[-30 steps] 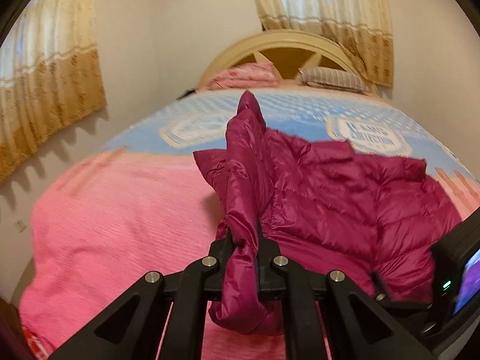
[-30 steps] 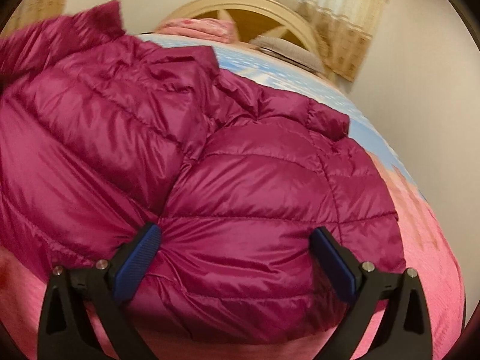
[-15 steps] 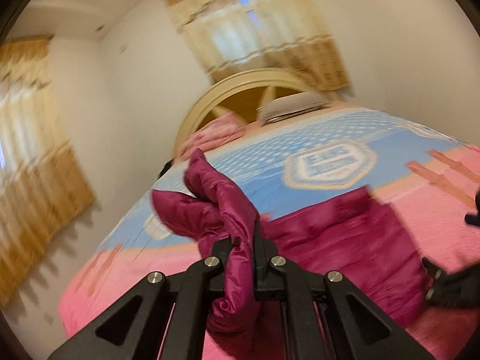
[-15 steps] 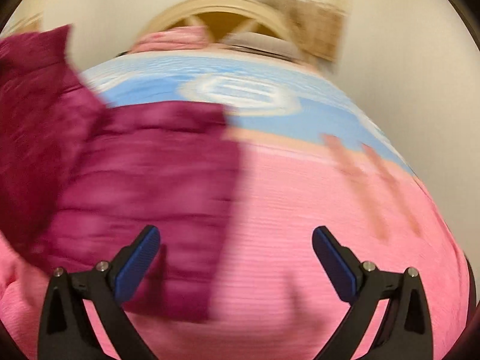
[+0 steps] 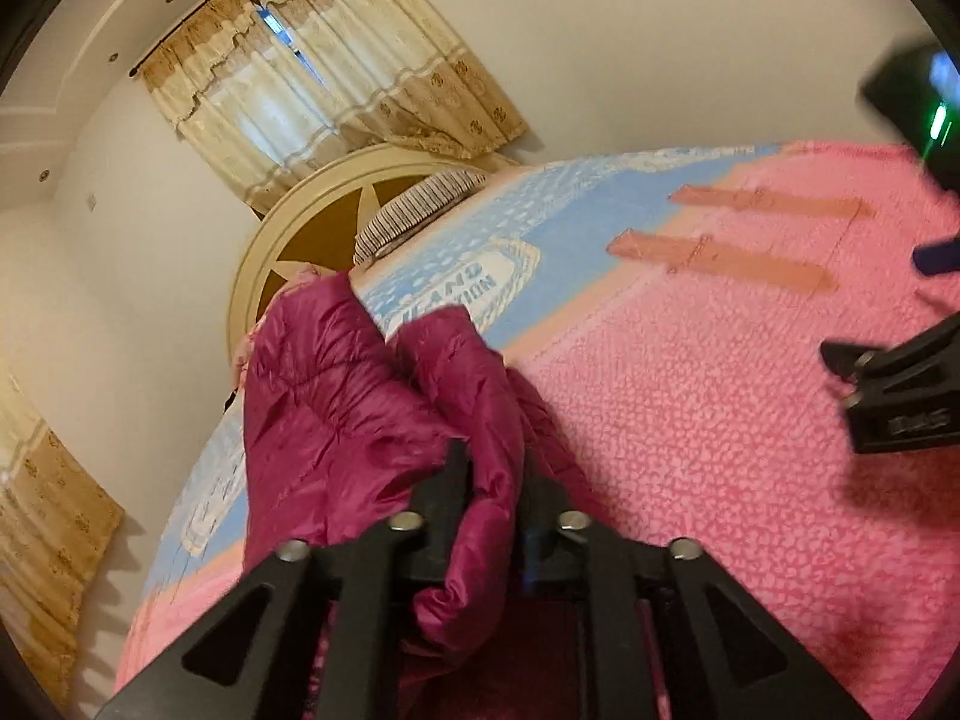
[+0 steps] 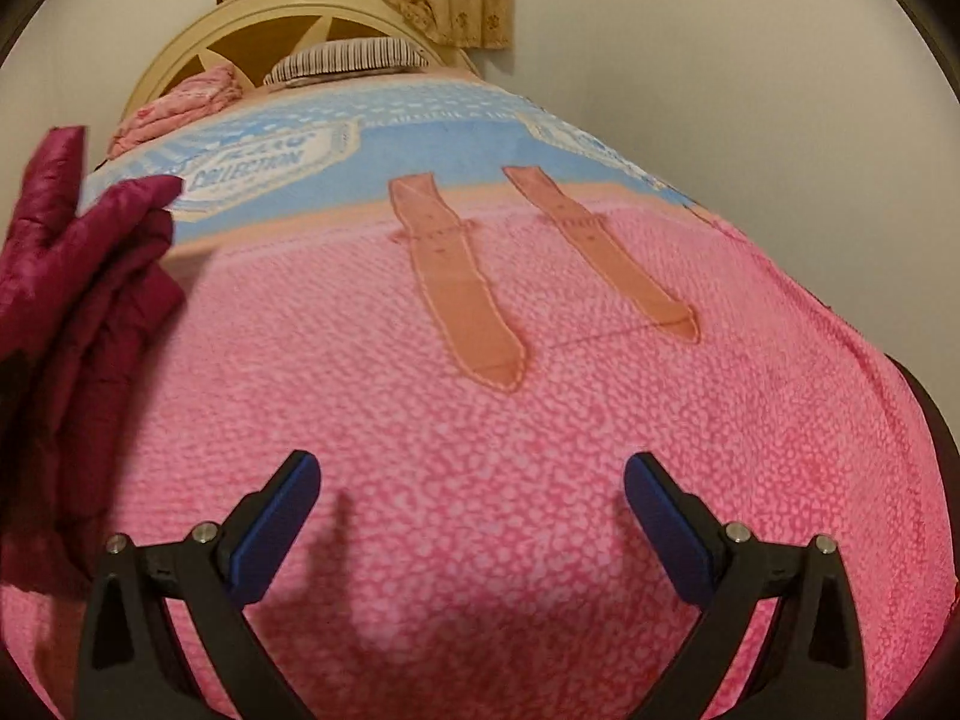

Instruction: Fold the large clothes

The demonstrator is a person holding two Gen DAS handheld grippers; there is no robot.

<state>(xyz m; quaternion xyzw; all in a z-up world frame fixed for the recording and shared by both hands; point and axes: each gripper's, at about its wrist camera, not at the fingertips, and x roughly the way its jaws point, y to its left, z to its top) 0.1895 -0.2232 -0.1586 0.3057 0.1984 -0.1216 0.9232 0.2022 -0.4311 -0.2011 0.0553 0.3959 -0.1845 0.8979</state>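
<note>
- The puffer jacket (image 5: 336, 414) is magenta, glossy and quilted in puffy stitched channels; a fold of it runs up between the arms of the left tongs (image 5: 492, 480).
- The left tongs' jaws are opening, with the jacket fold between them; the cloth fills the gap and bulges out below it.
- Ahead and to the left of the left tongs the jacket stands bunched in a crumpled heap on the bed.
- The right tongs (image 6: 471, 498) stand wide apart and empty, two blue ribbed pads on black arms, hanging over bare bedspread (image 6: 480, 480).
- From the right tongs the jacket lies well off to the left, at the picture's edge.
- The bedspread is nubbly: pebbled pink near the tongs, pale blue farther ahead, with two peach strap-shaped patches (image 6: 456, 288) sewn across the boundary.
- Two white badge patches with lettering sit on the blue part; one (image 6: 264, 168) is whole, the other partly cut off.
- Beyond them: one striped pillow (image 6: 348, 60), one pink patterned pillow (image 6: 174, 108), and a rounded cream headboard (image 6: 252, 18) with brown panels.
- Cream-and-tan curtains (image 5: 336, 66) hang behind the headboard.
</note>
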